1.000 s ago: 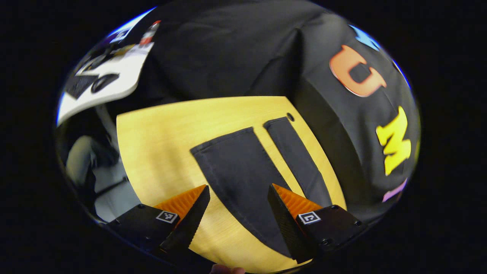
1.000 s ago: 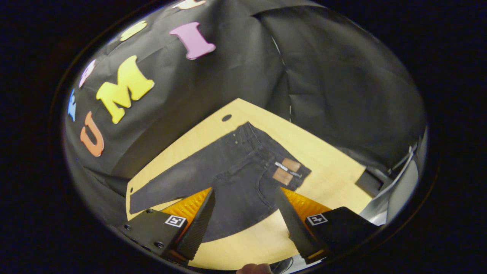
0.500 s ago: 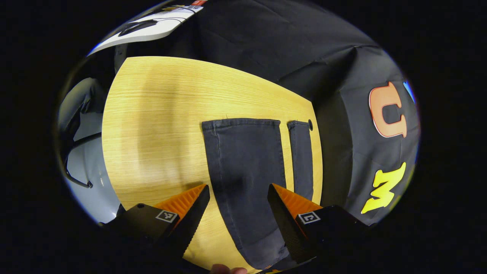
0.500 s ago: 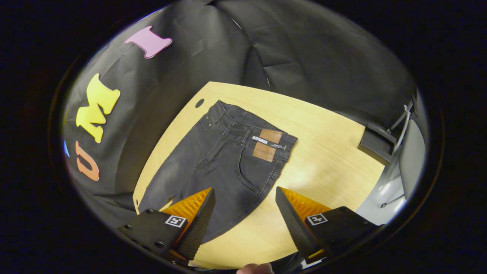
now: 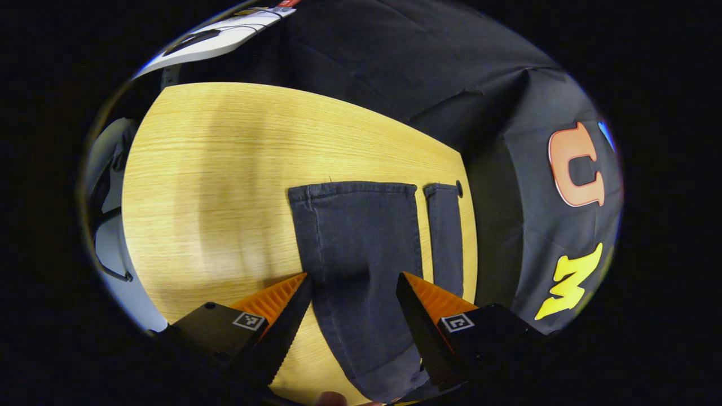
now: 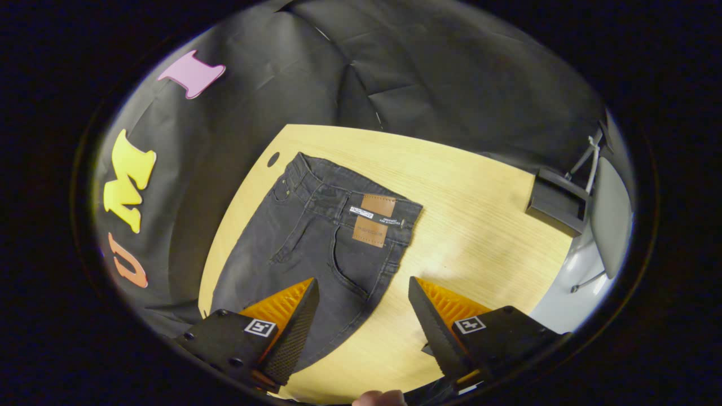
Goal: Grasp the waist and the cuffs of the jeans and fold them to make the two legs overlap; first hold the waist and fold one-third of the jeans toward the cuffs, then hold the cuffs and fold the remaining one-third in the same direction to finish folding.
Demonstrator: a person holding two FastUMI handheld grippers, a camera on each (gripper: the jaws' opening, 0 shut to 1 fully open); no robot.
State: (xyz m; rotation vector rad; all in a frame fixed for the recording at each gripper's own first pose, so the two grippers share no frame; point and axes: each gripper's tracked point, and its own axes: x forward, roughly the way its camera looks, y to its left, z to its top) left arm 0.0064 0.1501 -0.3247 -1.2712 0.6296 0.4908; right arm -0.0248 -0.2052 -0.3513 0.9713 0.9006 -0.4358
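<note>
Right gripper view shows dark jeans (image 6: 321,237) lying flat and unfolded, 2 tan patches (image 6: 372,220) at the waist, on a pale wood worktop (image 6: 479,225) against black cloth (image 6: 440,84), both grippers' fingers spread above them

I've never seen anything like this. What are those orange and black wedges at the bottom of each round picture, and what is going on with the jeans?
There is no robot here: a person holds a two-finger gripper in each hand, and a small fisheye camera rides on each one. The wedges are that gripper's own fingers. The left gripper is open above the cuffs of dark jeans lying flat on a wooden table, legs side by side. The right gripper is open too, looking at the waist with its brown patch. Nothing is held yet, and the jeans are not folded.
</note>
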